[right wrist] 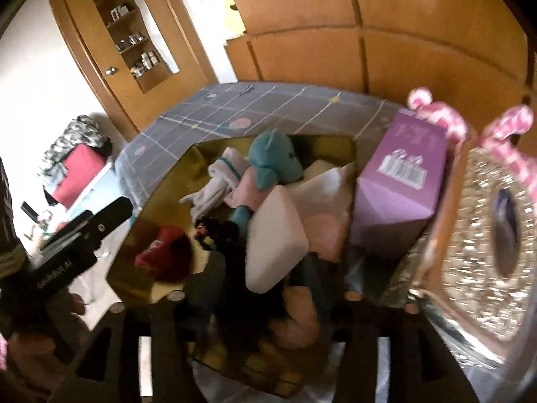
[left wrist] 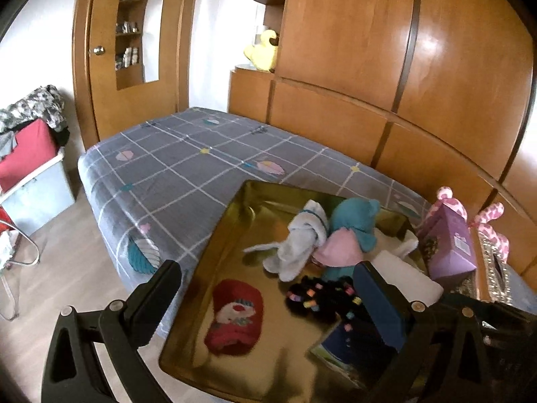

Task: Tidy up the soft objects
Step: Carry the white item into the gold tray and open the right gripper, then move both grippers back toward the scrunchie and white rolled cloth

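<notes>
A shiny gold tray (left wrist: 214,245) rests on the near corner of the bed. In it lie a red snowman sock (left wrist: 235,315), a white rolled sock (left wrist: 298,241), a teal and pink plush (left wrist: 352,231) and a black fuzzy item with coloured dots (left wrist: 322,297). My left gripper (left wrist: 268,299) is open and empty, its fingers spread above the tray's near end. My right gripper (right wrist: 268,275) is blurred and dark; it seems shut on a white pillow-like soft object (right wrist: 275,235) above the tray (right wrist: 208,154).
A purple box (left wrist: 449,245), a pink plush (left wrist: 490,221) and a glittery tissue box (right wrist: 486,235) stand right of the tray. The grey checked bed (left wrist: 188,154) stretches beyond. A wooden wardrobe and door stand behind. A laundry bin (left wrist: 30,174) stands on the floor at left.
</notes>
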A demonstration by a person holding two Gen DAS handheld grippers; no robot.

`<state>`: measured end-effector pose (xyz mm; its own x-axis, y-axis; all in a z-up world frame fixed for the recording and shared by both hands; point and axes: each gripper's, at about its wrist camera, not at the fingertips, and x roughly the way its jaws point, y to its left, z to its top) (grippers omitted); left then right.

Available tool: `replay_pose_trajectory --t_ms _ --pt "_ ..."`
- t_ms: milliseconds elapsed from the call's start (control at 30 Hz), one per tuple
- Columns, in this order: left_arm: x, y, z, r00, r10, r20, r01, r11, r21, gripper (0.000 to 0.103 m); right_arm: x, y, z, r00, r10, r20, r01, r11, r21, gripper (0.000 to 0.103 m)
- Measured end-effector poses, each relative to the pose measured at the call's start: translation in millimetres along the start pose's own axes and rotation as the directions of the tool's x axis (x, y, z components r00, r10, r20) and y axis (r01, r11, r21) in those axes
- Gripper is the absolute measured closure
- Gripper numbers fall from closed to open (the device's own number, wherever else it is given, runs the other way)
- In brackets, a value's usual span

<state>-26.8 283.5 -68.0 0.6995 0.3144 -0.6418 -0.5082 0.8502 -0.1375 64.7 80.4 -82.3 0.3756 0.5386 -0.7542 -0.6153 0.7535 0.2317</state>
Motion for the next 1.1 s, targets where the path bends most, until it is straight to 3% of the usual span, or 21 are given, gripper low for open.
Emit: replay_pose_trajectory --t_ms 33,233,367,567,733,867,1100 --pt "0 -1 0 1.0 -0.007 -0.006 0.007 1.0 -0.002 0.0 -3 1 -1 1.0 -0.013 0.012 0.013 1.0 -0.01 0.036" --pt "-7 -11 -1 1.0 -0.018 0.001 0.018 1.0 0.02 0.0 -37 11 -14 0.989 -0.092 0.118 0.104 0.989 -0.104 0.025" --pt "-13 -19 -1 1.0 -0.006 0.022 0.005 0.999 0.053 0.0 -62 9 -21 0.967 -0.156 0.204 0.181 0.977 -0.111 0.021" --pt "-26 -32 -3 0.999 -0.021 0.047 0.016 0.994 0.109 0.0 -99 -13 -30 0.917 -0.255 0.308 0.285 0.957 -0.058 0.021" --pt "-30 -41 -6 0.998 -0.059 0.039 0.053 0.99 0.128 0.0 -119 -43 -39 0.898 -0.31 0.312 0.319 0.947 0.023 0.021" --pt "-34 -52 -10 0.996 -0.082 0.028 0.077 0.985 0.155 0.0 -128 -66 -50 0.895 -0.338 0.291 0.329 0.941 0.082 0.021" --pt "-39 -69 -18 0.993 -0.117 0.013 0.112 0.973 0.202 0.0 -142 -110 -67 0.872 -0.424 0.244 0.391 0.904 0.175 0.021"
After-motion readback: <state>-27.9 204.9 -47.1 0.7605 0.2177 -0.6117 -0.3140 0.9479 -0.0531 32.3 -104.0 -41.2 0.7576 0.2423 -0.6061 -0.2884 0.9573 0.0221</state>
